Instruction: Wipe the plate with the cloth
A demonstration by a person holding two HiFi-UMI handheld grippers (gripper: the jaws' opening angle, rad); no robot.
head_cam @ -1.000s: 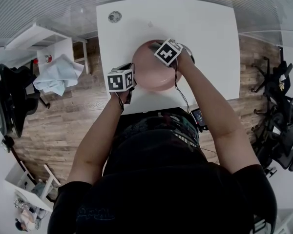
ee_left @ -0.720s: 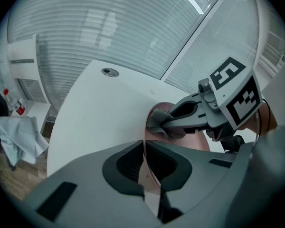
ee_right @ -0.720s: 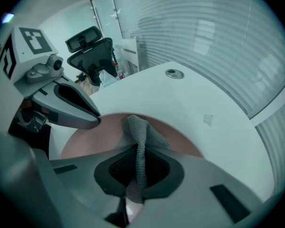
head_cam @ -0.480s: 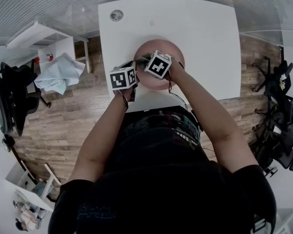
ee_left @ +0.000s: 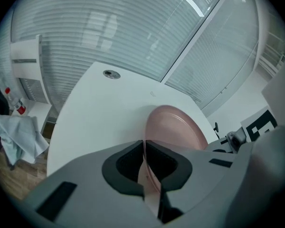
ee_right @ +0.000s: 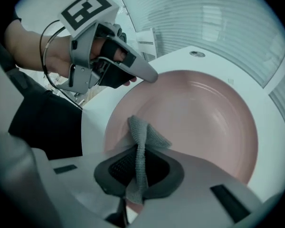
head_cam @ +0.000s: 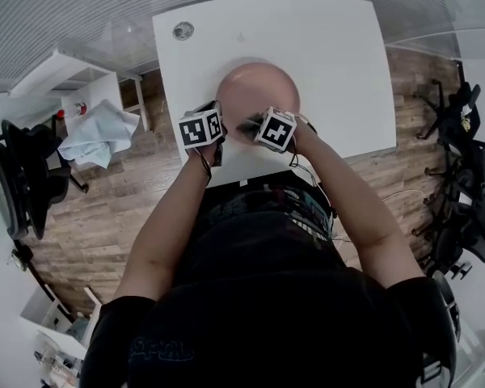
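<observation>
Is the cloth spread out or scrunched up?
Scrunched up. The cloth is pinched into a narrow strip between the right tongs, its end over the plate.

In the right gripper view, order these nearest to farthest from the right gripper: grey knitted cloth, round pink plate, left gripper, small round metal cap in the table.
1. Grey knitted cloth, held by the right gripper.
2. Round pink plate, just beneath.
3. Left gripper, shut on the plate's left rim.
4. Small round metal cap, at the table's far side.

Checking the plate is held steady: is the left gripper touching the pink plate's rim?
Touching. The left gripper view shows the left gripper clamped on the pink plate rim, one jaw each side.
</observation>
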